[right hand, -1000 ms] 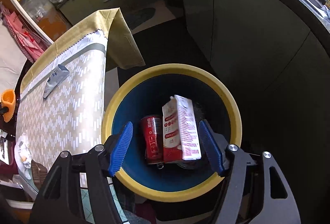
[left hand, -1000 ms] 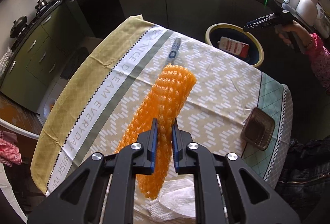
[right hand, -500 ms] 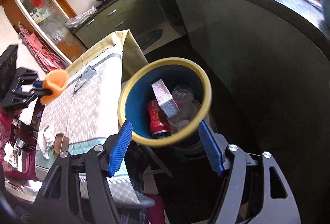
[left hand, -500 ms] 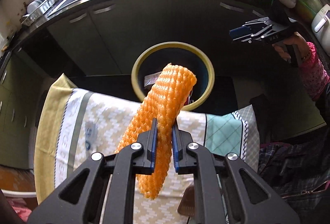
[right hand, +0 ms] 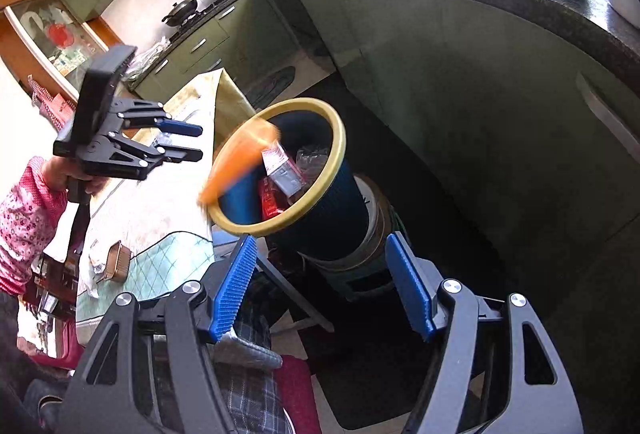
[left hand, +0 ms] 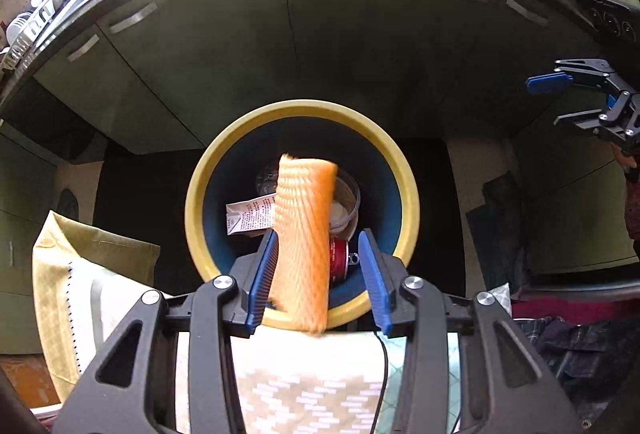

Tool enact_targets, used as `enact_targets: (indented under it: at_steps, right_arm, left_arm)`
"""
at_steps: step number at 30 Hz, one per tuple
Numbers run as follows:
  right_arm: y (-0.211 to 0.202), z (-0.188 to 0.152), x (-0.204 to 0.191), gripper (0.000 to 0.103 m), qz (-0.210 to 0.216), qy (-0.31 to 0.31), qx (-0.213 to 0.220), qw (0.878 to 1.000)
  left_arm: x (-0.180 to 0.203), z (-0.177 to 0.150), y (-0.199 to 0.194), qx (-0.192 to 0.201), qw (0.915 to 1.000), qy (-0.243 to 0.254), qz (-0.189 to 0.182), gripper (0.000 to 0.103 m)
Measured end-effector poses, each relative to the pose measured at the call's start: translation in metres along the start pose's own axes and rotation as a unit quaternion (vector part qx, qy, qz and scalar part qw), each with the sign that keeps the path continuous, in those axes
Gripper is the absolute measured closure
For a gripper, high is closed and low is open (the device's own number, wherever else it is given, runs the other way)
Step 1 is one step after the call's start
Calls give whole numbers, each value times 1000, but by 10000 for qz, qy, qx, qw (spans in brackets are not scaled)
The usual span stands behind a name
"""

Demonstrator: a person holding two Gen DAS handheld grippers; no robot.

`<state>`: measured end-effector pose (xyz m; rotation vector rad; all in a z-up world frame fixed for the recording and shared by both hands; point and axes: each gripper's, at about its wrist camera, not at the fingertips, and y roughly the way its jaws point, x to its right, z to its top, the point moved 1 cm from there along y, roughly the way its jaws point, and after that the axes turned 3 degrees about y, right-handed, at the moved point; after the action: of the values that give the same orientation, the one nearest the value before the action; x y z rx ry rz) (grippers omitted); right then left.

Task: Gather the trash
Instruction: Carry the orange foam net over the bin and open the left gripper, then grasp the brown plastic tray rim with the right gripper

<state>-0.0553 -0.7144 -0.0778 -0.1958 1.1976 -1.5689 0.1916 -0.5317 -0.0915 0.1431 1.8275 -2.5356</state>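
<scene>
The orange foam net sleeve [left hand: 303, 234] is loose and blurred between the open jaws of my left gripper [left hand: 316, 278], over the near rim of the blue bin with a yellow rim [left hand: 208, 174]. In the right wrist view the sleeve [right hand: 240, 158] is a blur at the bin rim [right hand: 338, 138], apart from the left gripper [right hand: 188, 142]. The bin holds a milk carton [left hand: 250, 218], a red can [left hand: 340, 254] and a clear cup [left hand: 344, 202]. My right gripper [right hand: 320, 290] is open and empty, off to the side of the bin; it also shows in the left wrist view [left hand: 560, 98].
The table with a patterned cloth [right hand: 160, 210] stands beside the bin, with a brown tray [right hand: 116, 260] and white paper on it. Green kitchen cabinets [left hand: 360, 54] and a dark counter curve behind the bin. The bin stands on a stool [right hand: 352, 274].
My left gripper has moved over the bin and opened; the orange sleeve has come free and drops toward the bin. My right gripper has backed away from the bin, still open.
</scene>
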Motion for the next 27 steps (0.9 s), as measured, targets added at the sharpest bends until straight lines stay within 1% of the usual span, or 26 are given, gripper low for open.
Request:
enact_targets:
  at_steps: [1, 3, 4, 5, 7, 10, 14, 16, 18, 20, 22, 27]
  right_arm:
    - [3, 0, -3, 36, 39, -40, -22, 10000]
    - [9, 0, -10, 36, 126, -154, -84, 9998]
    - [13, 0, -15, 36, 173, -216, -113, 9996]
    - [17, 1, -23, 36, 235, -286, -144, 9992]
    - [24, 3, -41, 36, 376, -476, -214, 9979]
    - [41, 3, -86, 36, 633, -918, -392, 9930]
    - [71, -7, -162, 37, 927, -1629, -839, 9787]
    - [88, -15, -203, 44, 988, -2025, -1117, 9679]
    - [104, -25, -239, 51, 1030, -2315, -1415, 9570]
    - [122, -32, -272, 53, 1021, -2551, -1710, 9462]
    - [137, -38, -296, 54, 899, -2754, -1909, 9379]
    - [160, -51, -332, 57, 499, -3101, -2222, 9231]
  left_arm:
    - [0, -4, -9, 34, 10000, -28, 26, 60]
    - [-4, -15, -34, 149, 9998, -148, 73, 50]
    - [-7, -24, -49, 236, 9993, -249, 122, 39]
    - [-10, -32, -65, 316, 9986, -390, 160, 32]
    - [-15, -52, -94, 470, 9968, -623, 186, 31]
    - [-21, -88, -137, 690, 9917, -974, 467, 28]
    - [-24, -152, -187, 936, 9816, -1426, 854, 26]
    - [-24, -187, -204, 959, 9752, -1704, 1039, 25]
    - [-23, -218, -218, 975, 9699, -1936, 1110, 24]
    - [-21, -251, -229, 976, 9636, -2170, 1218, 22]
    - [-21, -280, -238, 996, 9584, -2348, 1279, 21]
    - [-18, -349, -256, 1104, 9430, -2819, 1382, 18]
